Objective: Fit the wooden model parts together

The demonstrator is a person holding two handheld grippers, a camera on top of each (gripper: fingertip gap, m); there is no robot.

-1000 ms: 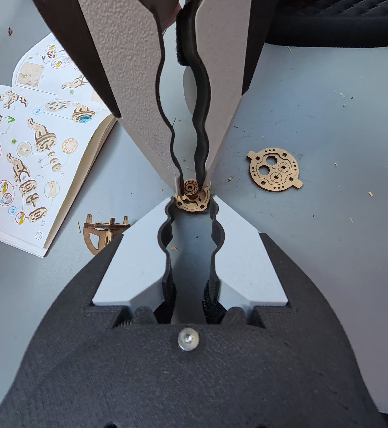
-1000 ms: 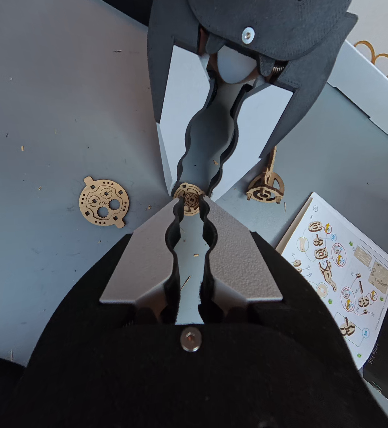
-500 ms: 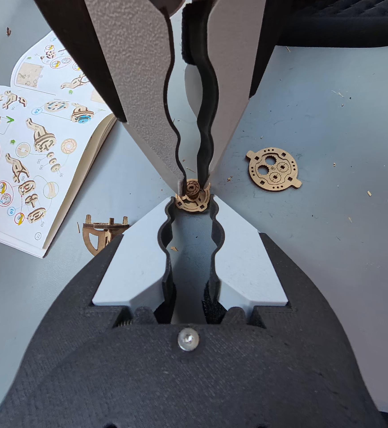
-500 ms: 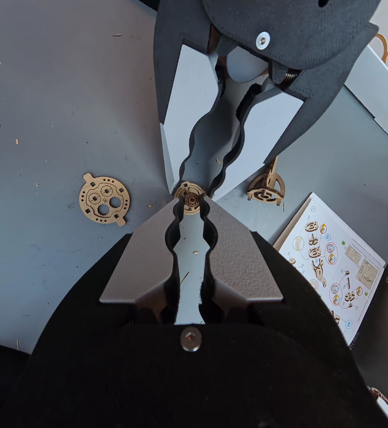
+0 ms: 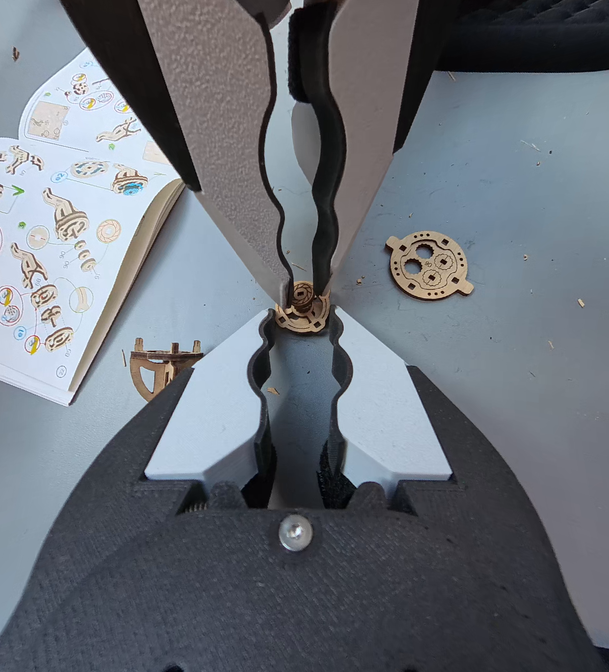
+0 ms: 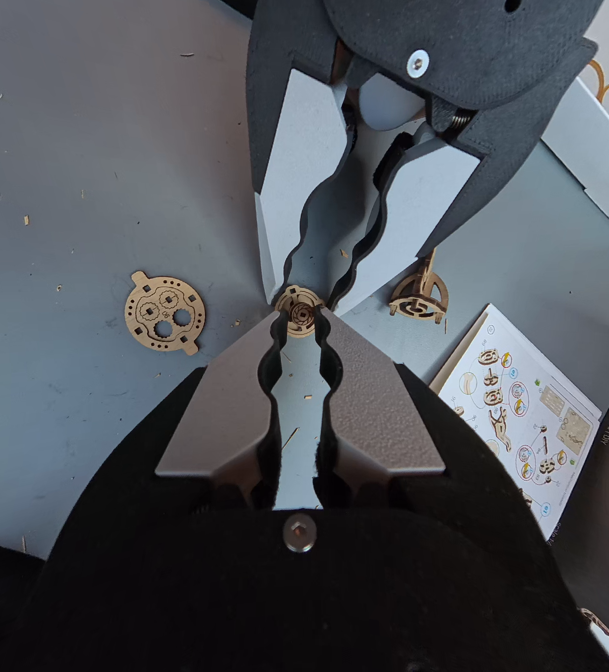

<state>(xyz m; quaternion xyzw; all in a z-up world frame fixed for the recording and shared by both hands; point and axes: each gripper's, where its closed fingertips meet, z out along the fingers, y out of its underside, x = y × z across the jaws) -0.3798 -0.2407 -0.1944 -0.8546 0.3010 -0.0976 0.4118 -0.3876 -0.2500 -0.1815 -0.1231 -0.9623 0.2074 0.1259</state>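
Mid-assembly on grey table. Left gripper, pale-fingered, clamped on ringed wooden disc by its rim. Right gripper, darker grey, pinching small gear hub at disc's centre, fingertips flanking hub on both sides. Hub touching disc, apparently seated or nearly so on centre; depth of fit not readable from either view. Both sets of jaws narrow, neither released, tips meeting nose to nose over the joint.

Judged partway: one small pairing being pressed home, more left. Perforated round plate w/ gear-shaped cutouts lying loose, well apart to one side, untouched. Small framed sub-assembly standing near instruction booklet, partly hidden behind left gripper in left wrist view. Booklet open beside work area. White box at table edge. Wood crumbs scattered across surface.
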